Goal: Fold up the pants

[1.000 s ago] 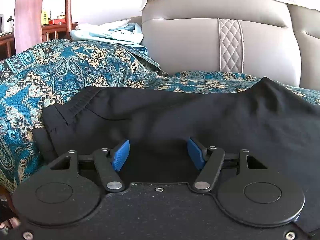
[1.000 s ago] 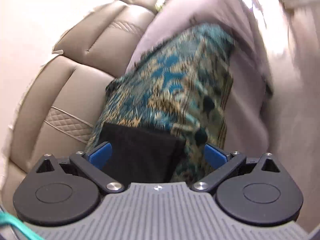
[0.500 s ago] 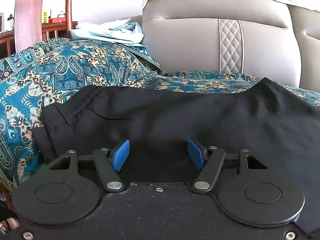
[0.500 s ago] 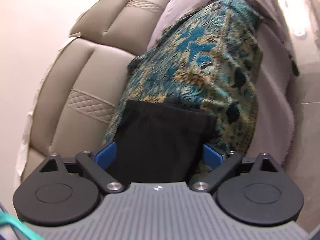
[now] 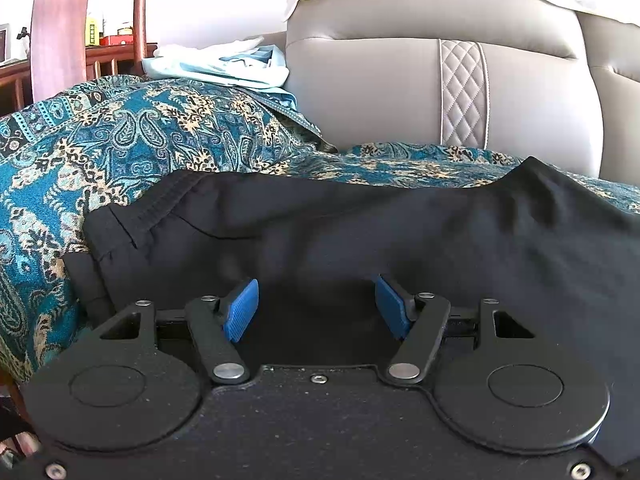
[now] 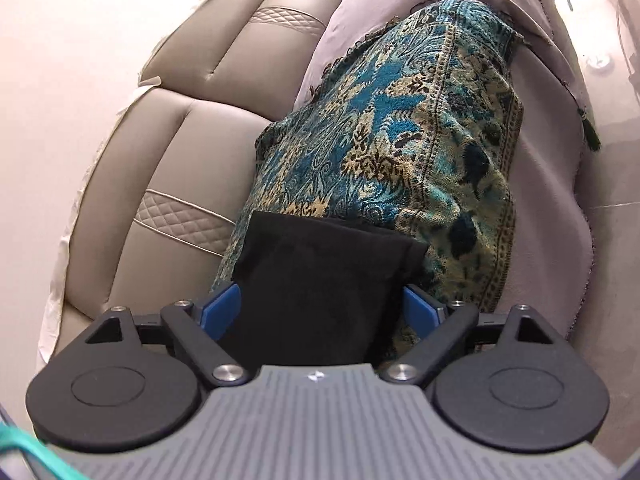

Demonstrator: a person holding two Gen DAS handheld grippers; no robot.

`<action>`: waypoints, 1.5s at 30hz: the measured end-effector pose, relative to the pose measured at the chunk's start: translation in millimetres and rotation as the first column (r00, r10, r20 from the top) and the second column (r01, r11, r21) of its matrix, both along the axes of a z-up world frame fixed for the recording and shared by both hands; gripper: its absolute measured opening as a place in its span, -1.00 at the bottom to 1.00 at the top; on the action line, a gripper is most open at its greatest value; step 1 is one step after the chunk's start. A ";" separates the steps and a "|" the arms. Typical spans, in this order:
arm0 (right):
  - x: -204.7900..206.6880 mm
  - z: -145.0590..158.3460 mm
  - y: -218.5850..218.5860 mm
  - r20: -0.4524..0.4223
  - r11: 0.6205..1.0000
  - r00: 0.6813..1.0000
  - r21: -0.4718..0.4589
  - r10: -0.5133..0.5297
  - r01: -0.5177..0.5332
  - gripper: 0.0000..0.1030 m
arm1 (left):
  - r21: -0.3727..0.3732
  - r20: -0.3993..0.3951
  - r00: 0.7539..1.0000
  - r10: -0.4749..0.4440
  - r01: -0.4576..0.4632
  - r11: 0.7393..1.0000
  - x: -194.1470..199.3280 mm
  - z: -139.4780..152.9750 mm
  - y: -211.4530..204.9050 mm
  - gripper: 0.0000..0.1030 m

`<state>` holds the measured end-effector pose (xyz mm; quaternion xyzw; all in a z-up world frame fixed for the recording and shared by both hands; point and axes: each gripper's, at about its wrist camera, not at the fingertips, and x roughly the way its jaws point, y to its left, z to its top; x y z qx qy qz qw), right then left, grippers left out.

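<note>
- Left wrist cam: black pants (image 5: 400, 232) lie spread on a teal paisley throw (image 5: 120, 152) covering the sofa (image 5: 380, 92), waistband end to the left.
- Left gripper (image 5: 316, 304) sits low over the cloth near the waist, fingers spread, nothing pinched; prob lining up a grab.
- Right wrist cam: right gripper (image 6: 320, 308) hovers at the leg-hem end of the pants (image 6: 320, 280), fingers wide apart w/ fabric between them, not clamped.
- One tool per end makes sense for lifting hem over to waist.
- Light blue clothes (image 5: 224, 64) heaped on the throw behind, well apart.
</note>
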<state>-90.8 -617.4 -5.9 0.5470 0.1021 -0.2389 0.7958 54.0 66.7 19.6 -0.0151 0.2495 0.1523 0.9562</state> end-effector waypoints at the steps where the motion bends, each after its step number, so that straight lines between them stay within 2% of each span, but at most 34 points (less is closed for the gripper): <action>1: 1.3 0.7 0.0 -0.002 1.000 1.000 -0.008 0.004 -0.004 0.74 | -0.001 0.000 1.000 -0.001 0.001 1.000 0.0 0.0 0.2 0.24; 8: 13.1 5.6 1.7 0.025 0.998 0.998 -0.045 0.051 -0.050 0.73 | 0.000 -0.002 1.000 -0.003 0.003 1.000 0.3 -0.2 0.4 0.25; 10: 16.3 6.1 4.1 0.031 0.996 0.997 -0.048 0.077 -0.076 0.64 | 0.000 -0.001 1.000 -0.002 0.002 1.000 0.4 0.1 0.4 0.25; 15: 36.0 14.2 10.2 -0.070 0.987 0.994 -0.132 0.078 -0.087 0.55 | -0.001 -0.001 1.000 0.000 0.000 1.000 0.5 0.3 0.0 0.25; 17: 49.2 20.1 15.4 -0.134 0.977 0.988 -0.188 0.074 -0.099 0.43 | -0.007 -0.003 1.000 -0.002 0.002 1.000 0.6 0.6 0.9 0.25; 20: 71.7 26.2 24.4 -0.217 0.963 0.972 -0.232 0.088 -0.139 -0.01 | -0.014 0.000 1.000 -0.012 0.012 1.000 0.1 0.4 3.2 0.25; 22: 88.7 32.2 28.9 -0.273 0.962 0.959 -0.232 0.081 -0.147 -0.74 | -0.016 0.006 1.000 -0.021 0.021 1.000 -0.9 -0.2 4.7 0.25; 25: 116.3 42.7 39.4 -0.312 0.961 0.946 -0.226 0.083 -0.159 -0.75 | -0.028 0.018 0.999 -0.037 0.038 0.999 -2.7 -1.5 8.6 0.25; 27: 144.5 60.4 65.7 -0.349 0.928 0.931 -0.299 0.109 -0.221 -0.76 | -0.037 0.028 0.998 -0.048 0.049 0.998 -4.0 -2.6 11.2 0.25; 29: 177.3 78.1 109.4 -0.387 0.863 0.906 -0.384 0.171 -0.327 -0.80 | -0.039 0.041 0.997 -0.060 0.061 0.997 -5.7 -4.2 13.4 0.26; 30: 193.5 85.6 138.7 -0.405 0.815 0.889 -0.428 0.213 -0.391 -0.81 | -0.039 0.047 0.997 -0.065 0.067 0.997 -6.7 -5.1 14.1 0.26; 33: 223.9 94.6 249.8 -0.481 0.595 0.800 -0.542 0.358 -0.593 -0.82 | -0.040 0.064 0.995 -0.078 0.081 0.996 -9.6 -6.8 15.8 0.26; 34: 224.2 91.4 296.1 -0.503 0.492 0.750 -0.566 0.429 -0.661 -0.85 | -0.043 0.066 0.995 -0.078 0.081 0.996 -9.9 -6.9 16.1 0.26; 35: 220.3 86.7 330.8 -0.520 0.411 0.706 -0.578 0.481 -0.706 -0.86 | -0.047 0.066 0.995 -0.076 0.079 0.996 -9.9 -6.8 16.5 0.26; 36: 211.4 79.3 369.7 -0.539 0.312 0.649 -0.588 0.537 -0.747 -0.86 | -0.049 0.067 0.995 -0.074 0.077 0.996 -9.8 -6.8 16.3 0.26; 37: 200.6 72.0 400.2 -0.555 0.233 0.603 -0.596 0.573 -0.769 -0.86 | -0.050 0.067 0.995 -0.073 0.077 0.996 -9.6 -7.0 16.1 0.26; 38: 189.6 64.8 424.4 -0.568 0.174 0.564 -0.596 0.600 -0.784 -0.86 | -0.049 0.068 0.995 -0.075 0.078 0.996 -9.9 -7.1 16.3 0.26; 39: 177.7 56.3 446.5 -0.577 0.122 0.515 -0.583 0.634 -0.804 -0.86 | -0.048 0.069 0.995 -0.077 0.080 0.996 -9.8 -7.0 16.4 0.26; 40: 168.3 49.6 462.6 -0.582 0.090 0.476 -0.567 0.660 -0.818 -0.86 | -0.050 0.071 0.994 -0.079 0.083 0.995 -10.1 -7.2 16.9 0.26; 41: 158.4 44.2 474.7 -0.586 0.066 0.460 -0.569 0.667 -0.820 -0.86 | -0.053 0.073 0.994 -0.081 0.085 0.995 -10.3 -7.3 17.3 0.26; 43: 138.1 39.6 497.9 -0.612 -0.009 0.479 -0.622 0.629 -0.783 -0.85 | -0.055 0.076 0.994 -0.083 0.088 0.995 -11.0 -7.8 17.8 0.27; 44: 131.2 38.4 505.6 -0.624 -0.032 0.483 -0.631 0.615 -0.775 -0.84 | -0.054 0.076 0.994 -0.082 0.086 0.995 -11.0 -7.7 17.7 0.27; 45: 131.3 38.7 507.2 -0.627 -0.033 0.485 -0.631 0.610 -0.775 -0.83 | -0.053 0.078 0.994 -0.081 0.086 0.995 -11.2 -7.9 17.6 0.27</action>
